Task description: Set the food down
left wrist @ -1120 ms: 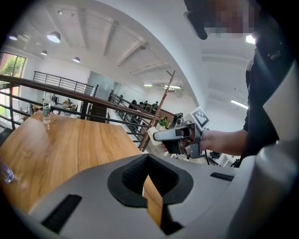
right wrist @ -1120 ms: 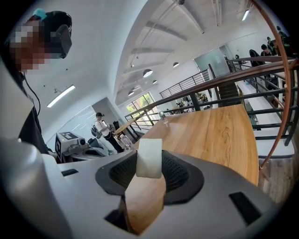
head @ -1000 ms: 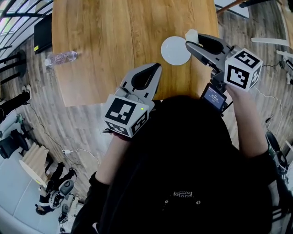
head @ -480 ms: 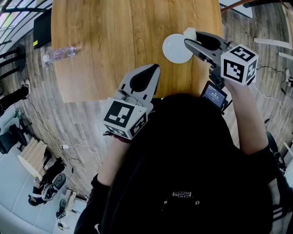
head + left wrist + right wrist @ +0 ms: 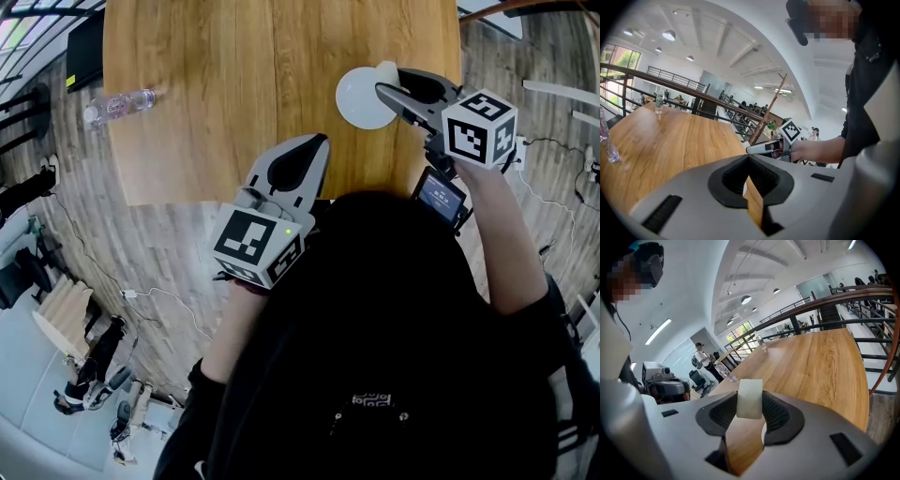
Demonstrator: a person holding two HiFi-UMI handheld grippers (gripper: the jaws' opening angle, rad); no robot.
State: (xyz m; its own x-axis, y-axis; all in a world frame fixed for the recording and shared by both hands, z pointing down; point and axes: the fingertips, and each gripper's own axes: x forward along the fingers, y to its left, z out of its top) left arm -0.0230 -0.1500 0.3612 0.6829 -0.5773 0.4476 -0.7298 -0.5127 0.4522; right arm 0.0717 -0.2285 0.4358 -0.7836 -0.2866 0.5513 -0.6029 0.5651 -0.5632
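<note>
Head view: right gripper (image 5: 383,81) is clamped on a pale food chunk (image 5: 387,70), jaws spread wide because the chunk itself is wide. The chunk sits pinched at the very tips, over the far-right rim of the white plate (image 5: 357,101). My read is that it's gripped at the tips so it can drop clear once the jaws let go. I can't tell from above how high it is over the plate.

Left gripper (image 5: 322,141) has its jaws together with nothing between them. It's parked on the near-left side of the plate, well apart from it, so it looks kept out of the way on purpose.

Room to move: the plate is bare, and most of its open area lies to the near-left of the chunk. A small shift that way would centre the drop. The edge of the wooden table (image 5: 225,84) runs close to the right of the plate, so there's little margin there and an off-rim release could roll off. Left of the plate the tabletop is open. The only other thing is a water bottle (image 5: 117,103), far left of the plate at the table edge.
</note>
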